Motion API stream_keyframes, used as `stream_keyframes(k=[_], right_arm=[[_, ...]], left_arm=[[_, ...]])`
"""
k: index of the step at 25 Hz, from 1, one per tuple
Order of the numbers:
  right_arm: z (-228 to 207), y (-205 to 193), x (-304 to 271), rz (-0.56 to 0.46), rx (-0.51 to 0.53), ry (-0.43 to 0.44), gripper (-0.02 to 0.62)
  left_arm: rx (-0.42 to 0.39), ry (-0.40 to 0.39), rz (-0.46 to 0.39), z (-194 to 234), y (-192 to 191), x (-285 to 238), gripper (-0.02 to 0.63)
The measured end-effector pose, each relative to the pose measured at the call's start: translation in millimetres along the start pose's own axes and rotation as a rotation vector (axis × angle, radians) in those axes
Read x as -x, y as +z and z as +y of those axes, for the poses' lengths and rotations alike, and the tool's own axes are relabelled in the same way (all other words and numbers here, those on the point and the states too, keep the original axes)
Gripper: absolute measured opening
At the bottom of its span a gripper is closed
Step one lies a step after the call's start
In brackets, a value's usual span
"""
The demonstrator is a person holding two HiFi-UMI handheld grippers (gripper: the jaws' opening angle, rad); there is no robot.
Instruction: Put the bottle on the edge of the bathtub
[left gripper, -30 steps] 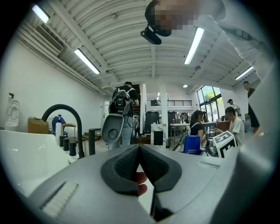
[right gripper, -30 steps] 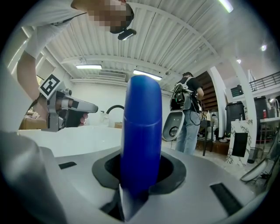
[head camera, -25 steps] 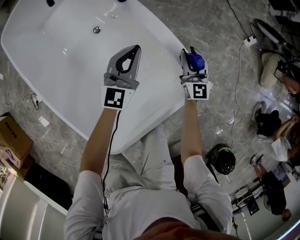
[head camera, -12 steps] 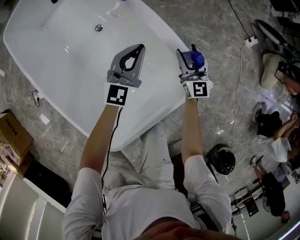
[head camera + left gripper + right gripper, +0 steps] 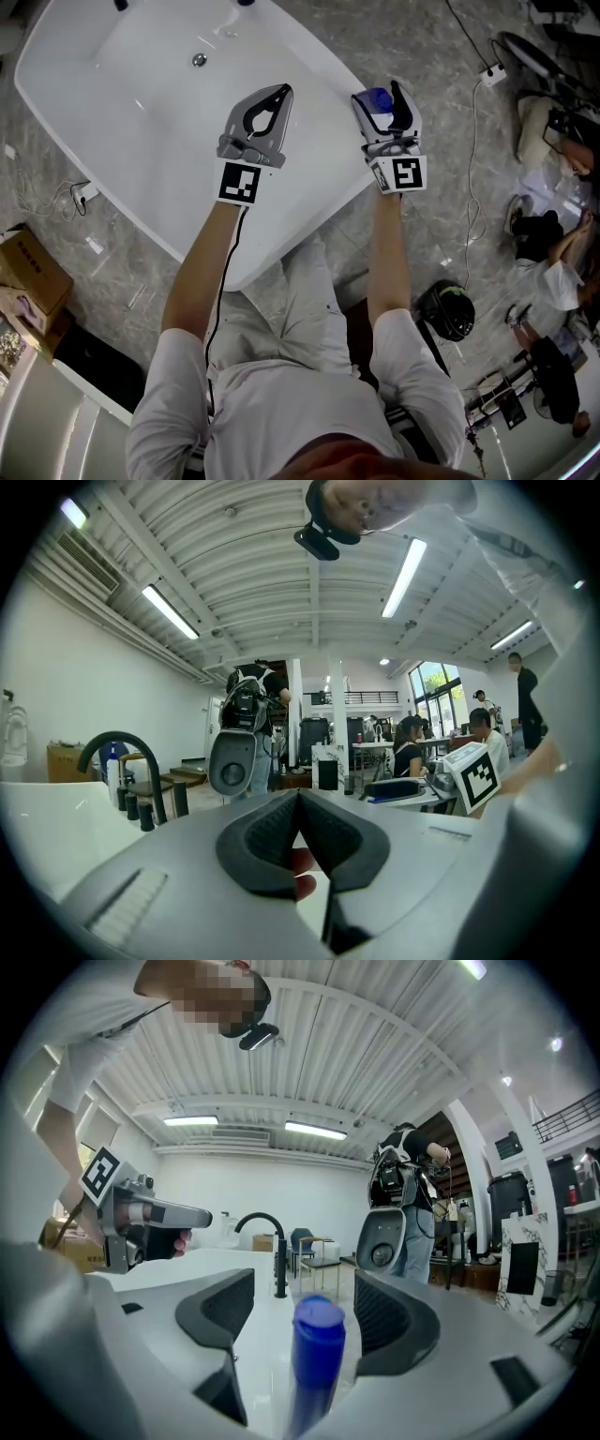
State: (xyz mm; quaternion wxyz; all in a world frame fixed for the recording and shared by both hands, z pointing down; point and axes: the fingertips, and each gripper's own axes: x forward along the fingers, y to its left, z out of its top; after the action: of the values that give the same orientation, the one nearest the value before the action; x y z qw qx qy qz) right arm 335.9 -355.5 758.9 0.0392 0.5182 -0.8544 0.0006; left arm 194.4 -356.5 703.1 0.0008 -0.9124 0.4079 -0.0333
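A blue bottle (image 5: 378, 100) stands upright at the right rim of the white bathtub (image 5: 328, 86). My right gripper (image 5: 380, 94) straddles it, and its jaws are opening. In the right gripper view the bottle (image 5: 317, 1354) stands between the dark pads (image 5: 223, 1309) with a gap on each side, neither one touching it. My left gripper (image 5: 279, 91) hovers over the tub's basin, shut with its tips together and nothing in it. In the left gripper view that gripper (image 5: 298, 794) shows its pads meeting, with a finger of the holding hand behind them.
A black faucet (image 5: 269, 1246) rises at the tub's far end, and a drain (image 5: 199, 59) lies in the basin. On the marble floor lie cables and a power strip (image 5: 494, 73), a dark helmet (image 5: 450, 314) and a cardboard box (image 5: 33, 281). People are seated at the right.
The right gripper's jaws have spread apart around the blue bottle, which stays on the rim. Both grippers have drifted slightly farther up the tub.
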Motion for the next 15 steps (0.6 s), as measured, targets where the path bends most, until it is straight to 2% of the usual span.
stream_keyframes(k=[7, 11, 15], right_arm=[[19.6, 100.8, 33.1, -0.040, 0.003, -0.022, 0.299], [38.0, 168.1, 55.7, -0.051, -0.006, -0.036, 0.255], [57.0, 234.0, 83.3, -0.062, -0.030, -0.054, 0.198]], left_arm=[[-0.045, -0.037, -0.024, -21.5, 75.1, 23.9, 0.000], [-0.082, -0.059, -0.042, -28.4, 138.4, 45.2, -0.002], [-0.055, -0.052, -0.058, -32.8, 199.2, 70.5, -0.002]])
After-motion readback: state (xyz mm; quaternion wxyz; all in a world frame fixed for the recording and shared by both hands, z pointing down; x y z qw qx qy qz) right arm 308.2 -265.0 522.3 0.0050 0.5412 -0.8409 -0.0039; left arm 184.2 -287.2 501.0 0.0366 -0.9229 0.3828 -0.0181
